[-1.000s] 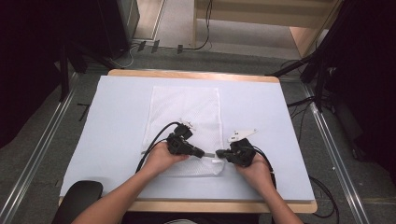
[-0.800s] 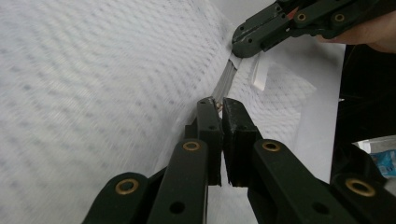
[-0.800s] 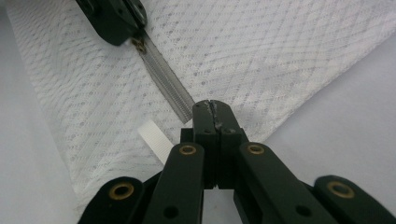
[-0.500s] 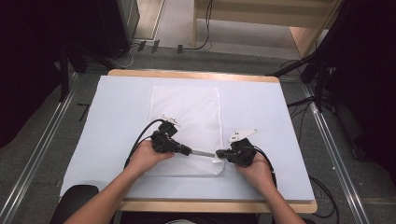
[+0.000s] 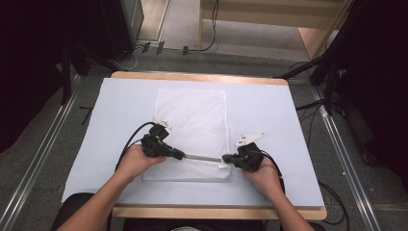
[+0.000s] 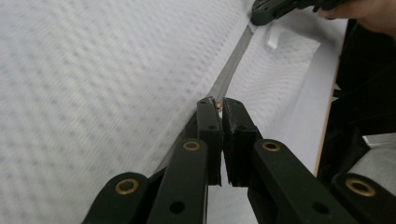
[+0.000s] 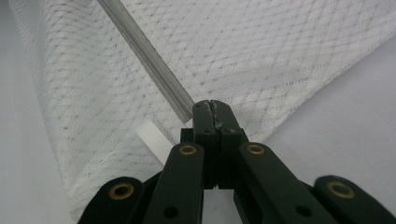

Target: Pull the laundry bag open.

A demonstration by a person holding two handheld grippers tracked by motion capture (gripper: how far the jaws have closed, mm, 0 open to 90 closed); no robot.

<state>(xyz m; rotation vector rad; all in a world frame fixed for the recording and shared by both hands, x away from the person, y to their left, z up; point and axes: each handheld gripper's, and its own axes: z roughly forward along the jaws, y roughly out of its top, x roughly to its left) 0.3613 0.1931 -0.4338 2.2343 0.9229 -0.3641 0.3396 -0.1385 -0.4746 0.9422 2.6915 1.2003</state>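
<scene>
A: What is lying on the tabletop (image 5: pixel 120 120) now?

B: A white mesh bag (image 5: pixel 192 115) is lying flat in the middle of it, with the zipper (image 5: pixel 202 157) running left to right along the near end. Everything else on the white surface is far from it.

A: And what are the two tools doing?

B: The left hand-held gripper (image 5: pixel 182 155) is pinching the zipper slider; in the left gripper view its jaws are nearly together with something small and metallic between them (image 6: pixel 218 106). The right hand-held gripper (image 5: pixel 225 158) is clamping the near right corner of the bag, at the zipper's end, with its jaws fully together on the fabric (image 7: pixel 212 108).

A: How far is the work going, in your opinion?

B: I think the zipper is being pulled to the left. A grey stretch is already showing between the two tools, so roughly half is done. The left part, up to the bag's left edge, is remaining.

A: Is any brand or writing readable?

B: No. A small white tab (image 7: pixel 154 140) is sitting near the corner, but it is looking blank.
</scene>
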